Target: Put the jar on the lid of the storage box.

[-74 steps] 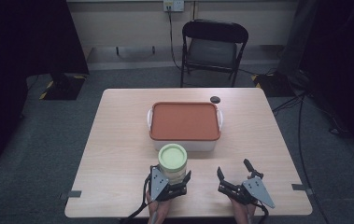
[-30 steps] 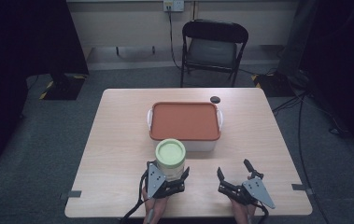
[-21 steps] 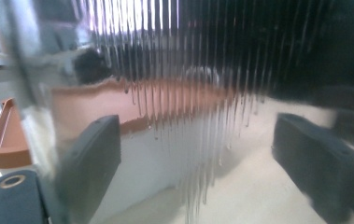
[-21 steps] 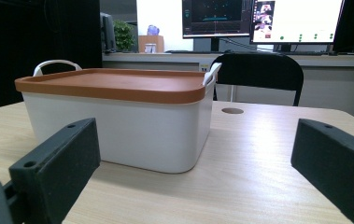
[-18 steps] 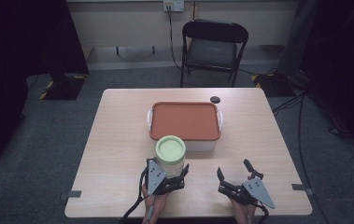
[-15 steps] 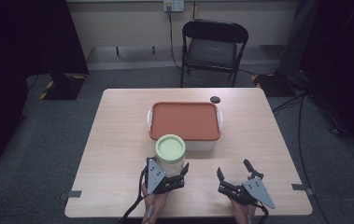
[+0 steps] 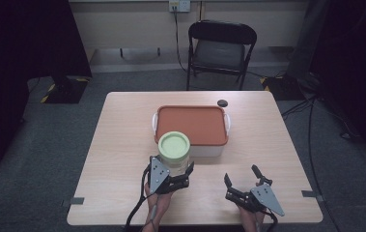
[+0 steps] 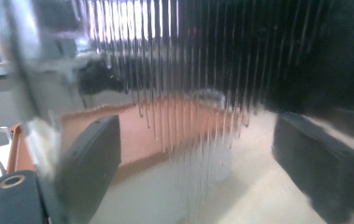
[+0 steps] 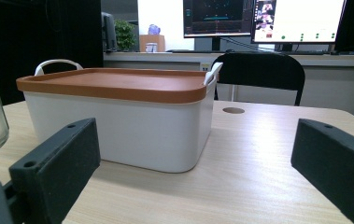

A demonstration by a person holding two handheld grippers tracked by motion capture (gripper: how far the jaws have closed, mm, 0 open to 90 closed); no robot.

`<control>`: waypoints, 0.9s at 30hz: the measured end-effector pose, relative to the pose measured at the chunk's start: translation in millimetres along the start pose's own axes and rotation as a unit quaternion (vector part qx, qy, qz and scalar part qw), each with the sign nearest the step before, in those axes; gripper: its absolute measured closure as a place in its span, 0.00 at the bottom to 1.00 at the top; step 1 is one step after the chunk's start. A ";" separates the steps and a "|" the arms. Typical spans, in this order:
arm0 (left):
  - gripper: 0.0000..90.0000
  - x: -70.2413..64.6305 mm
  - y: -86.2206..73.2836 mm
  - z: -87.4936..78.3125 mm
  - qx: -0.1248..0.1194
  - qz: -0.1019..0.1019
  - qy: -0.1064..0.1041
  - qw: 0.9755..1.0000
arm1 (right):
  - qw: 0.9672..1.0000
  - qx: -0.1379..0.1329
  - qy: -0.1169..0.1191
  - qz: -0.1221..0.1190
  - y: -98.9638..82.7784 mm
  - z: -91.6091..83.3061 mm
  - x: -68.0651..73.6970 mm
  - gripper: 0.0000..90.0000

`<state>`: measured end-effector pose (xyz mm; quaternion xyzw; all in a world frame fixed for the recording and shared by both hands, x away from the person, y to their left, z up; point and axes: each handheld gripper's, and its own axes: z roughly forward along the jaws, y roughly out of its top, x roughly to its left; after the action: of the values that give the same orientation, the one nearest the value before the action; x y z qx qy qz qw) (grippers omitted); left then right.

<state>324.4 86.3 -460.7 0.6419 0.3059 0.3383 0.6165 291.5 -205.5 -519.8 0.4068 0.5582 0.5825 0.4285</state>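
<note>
We see the left gripper [image 7: 171, 175] pinching the glass jar [image 7: 175, 153], now lifted and moved toward the white container [image 7: 209, 151]. The right gripper [image 7: 244, 181] rests spread, holding 0 items.

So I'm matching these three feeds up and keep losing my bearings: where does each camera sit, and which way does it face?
High view: fixed above the person's side, looking forward and down on the table; forearms, left gripper and right gripper enter at the bottom.
Left gripper view: rides the left gripper, pressed up to the ribbed glass jar between its jaws.
Right gripper view: low over the table, facing the white box between its open jaws.
Shared: the box's orange lid appears in all three.
</note>
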 end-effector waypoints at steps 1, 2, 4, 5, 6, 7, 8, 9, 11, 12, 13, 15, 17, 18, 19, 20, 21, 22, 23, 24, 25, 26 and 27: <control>0.13 0.8 0.4 0.4 0.000 -0.004 -0.002 1.000 | 1.000 0.000 0.000 0.000 0.0 0.0 0.0 0.00; 0.13 1.7 0.9 1.1 -0.001 -0.008 -0.004 1.000 | 1.000 0.001 0.000 0.000 0.0 0.0 0.0 0.00; 0.13 2.4 2.3 2.0 -0.002 -0.008 0.000 1.000 | 1.000 0.001 0.001 0.000 0.0 0.2 -0.2 0.00; 0.13 3.2 3.0 2.3 -0.001 -0.005 0.000 1.000 | 1.000 0.001 0.001 0.000 0.0 0.3 -0.2 0.00; 0.13 3.6 4.3 3.0 -0.003 -0.005 0.001 1.000 | 1.000 0.001 0.001 0.000 0.1 0.3 -0.1 0.00; 0.13 4.1 5.4 3.4 -0.003 -0.006 0.000 1.000 | 1.000 0.002 0.001 0.000 0.1 0.3 -0.2 0.00; 0.13 4.4 6.3 3.9 -0.005 -0.005 0.000 1.000 | 1.000 0.002 0.002 0.000 0.1 0.3 -0.2 0.00; 0.13 4.5 7.3 4.2 -0.006 -0.005 0.000 1.000 | 1.000 0.001 0.002 0.000 0.1 0.3 -0.2 0.00; 0.13 5.0 9.9 4.9 -0.005 -0.003 0.000 1.000 | 1.000 0.001 0.001 0.000 0.1 0.2 -0.1 0.00; 0.13 4.8 11.0 5.6 -0.006 -0.006 0.000 1.000 | 1.000 0.001 0.001 0.000 0.1 0.2 -0.1 0.00; 0.13 5.4 12.3 6.0 -0.004 -0.004 0.000 1.000 | 1.000 0.001 0.001 0.000 0.1 0.2 -0.1 0.00; 0.13 6.0 14.6 7.5 -0.003 -0.006 0.001 1.000 | 1.000 0.001 0.002 0.000 0.0 0.1 -0.1 0.00; 0.13 6.1 16.6 9.1 -0.004 -0.005 0.003 1.000 | 1.000 0.001 0.002 0.000 0.0 0.1 -0.1 0.00; 0.13 6.4 17.7 10.1 -0.005 -0.003 0.003 1.000 | 1.000 0.001 0.002 0.000 0.0 0.1 -0.1 0.00; 0.13 6.8 19.2 11.6 -0.006 -0.003 0.002 1.000 | 1.000 0.001 0.002 0.000 0.0 0.0 -0.1 0.00; 0.13 7.1 20.5 12.7 -0.006 -0.001 0.003 1.000 | 1.000 0.000 0.002 0.000 0.0 0.0 -0.1 0.00; 0.13 7.7 21.6 13.8 -0.006 0.002 0.004 1.000 | 1.000 0.000 0.002 0.000 0.0 0.0 -0.1 0.00; 0.13 8.1 22.8 14.9 -0.007 0.002 0.004 1.000 | 1.000 0.001 0.002 0.000 0.0 0.0 -0.1 0.00; 0.13 8.9 24.2 15.9 -0.007 0.005 0.005 1.000 | 1.000 0.001 0.002 0.000 0.0 0.0 -0.1 0.00; 0.13 9.3 25.3 16.8 -0.008 0.005 0.006 1.000 | 1.000 0.000 0.002 0.000 0.0 -0.1 -0.1 0.00; 0.13 10.0 27.4 17.8 -0.008 0.007 0.007 1.000 | 1.000 0.000 0.002 0.000 0.0 -0.1 -0.1 0.00; 0.13 10.5 28.3 18.5 -0.010 0.008 0.008 1.000 | 1.000 0.000 0.002 0.000 0.0 -0.1 -0.1 0.00; 0.13 11.1 29.7 19.2 -0.012 0.010 0.010 1.000 | 1.000 0.001 0.002 0.000 0.0 -0.1 -0.1 0.00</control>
<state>345.7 82.4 -430.6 0.6338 0.3013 0.3542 0.6181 291.4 -205.5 -519.8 0.4060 0.5593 0.5830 0.4271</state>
